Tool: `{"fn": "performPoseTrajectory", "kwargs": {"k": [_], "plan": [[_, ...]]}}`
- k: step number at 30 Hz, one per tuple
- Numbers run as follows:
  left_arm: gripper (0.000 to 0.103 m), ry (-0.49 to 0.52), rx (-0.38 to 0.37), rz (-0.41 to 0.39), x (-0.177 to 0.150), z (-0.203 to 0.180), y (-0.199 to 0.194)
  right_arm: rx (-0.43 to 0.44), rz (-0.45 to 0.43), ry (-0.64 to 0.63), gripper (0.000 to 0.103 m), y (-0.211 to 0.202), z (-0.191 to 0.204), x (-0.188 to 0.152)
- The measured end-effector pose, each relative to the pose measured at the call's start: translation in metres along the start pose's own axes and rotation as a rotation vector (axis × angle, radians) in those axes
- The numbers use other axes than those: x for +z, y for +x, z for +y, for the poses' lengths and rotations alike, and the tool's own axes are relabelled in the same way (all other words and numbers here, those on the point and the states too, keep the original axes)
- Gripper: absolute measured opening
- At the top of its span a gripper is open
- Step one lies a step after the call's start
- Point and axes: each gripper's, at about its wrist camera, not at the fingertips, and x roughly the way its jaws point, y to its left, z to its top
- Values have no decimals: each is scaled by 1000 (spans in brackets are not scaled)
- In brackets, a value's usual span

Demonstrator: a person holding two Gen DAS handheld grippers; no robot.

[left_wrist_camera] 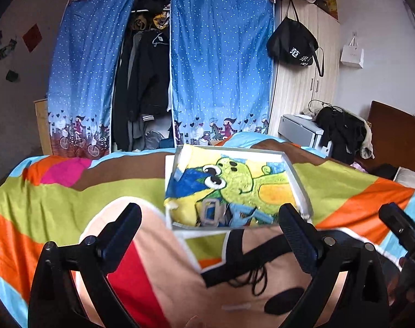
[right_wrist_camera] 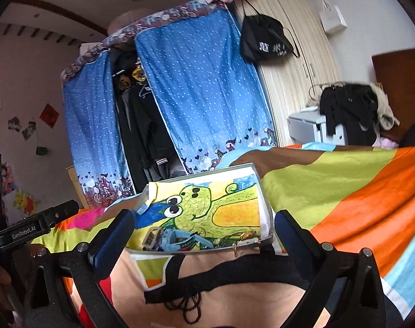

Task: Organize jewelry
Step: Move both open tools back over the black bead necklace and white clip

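Both grippers hover over the bed, aimed at the same spot. My left gripper (left_wrist_camera: 207, 224) has its jaws spread wide, nothing between them. My right gripper (right_wrist_camera: 202, 232) is equally wide open and empty. The right one shows at the far right edge of the left wrist view, so the two tools sit side by side, close together.

The jewelry sits in a shallow white box (left_wrist_camera: 300, 188) resting on the striped bedspread (left_wrist_camera: 344, 191). The box is lined with a child's drawing of a green creature (right_wrist_camera: 204, 205), probably to keep small pieces from sliding on bare card. The pieces are bunched at the near edge of the box: a watch with a light blue strap (left_wrist_camera: 215, 211), and beside it in the right wrist view a gold-coloured ring or clasp (right_wrist_camera: 236, 248) hanging over the near rim. A few more small metal bits lie near it, too small to identify.

Outside the box, just in front of it on the bedspread, lies a black beaded necklace or cord (right_wrist_camera: 185, 306), loosely coiled. It is below and between the fingers of both tools.

Judgement: sorting is barely begun. The black cord is out of the box and the nearest candidate for a pick. Both tools open suggests approach, not transport. Risk: the cord is limp and may snag or trail on lifting.
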Motion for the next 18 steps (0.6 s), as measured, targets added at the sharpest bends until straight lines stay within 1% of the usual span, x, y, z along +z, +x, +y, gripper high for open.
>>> {"fn": "performPoseTrajectory", "kwargs": {"k": [3, 7, 11, 13, 15, 18], "plan": [[98, 6, -8, 13, -16, 8, -13, -8, -1, -18, 103, -15, 9, -8], [98, 14, -14, 50, -41, 18, -21, -26, 35, -46, 103, -29, 16, -26], [98, 42, -26, 124, -70, 24, -18, -56, 129, -83, 103, -34, 26, -50], [98, 56, -31, 158, -84, 26, -15, -63, 166, -88, 103, -36, 29, -60], [98, 72, -41, 194, -97, 26, -10, -76, 225, -92, 103, -34, 31, -71], [98, 95, -56, 255, -117, 25, -2, -98, 291, -92, 103, -33, 32, -86]]}}
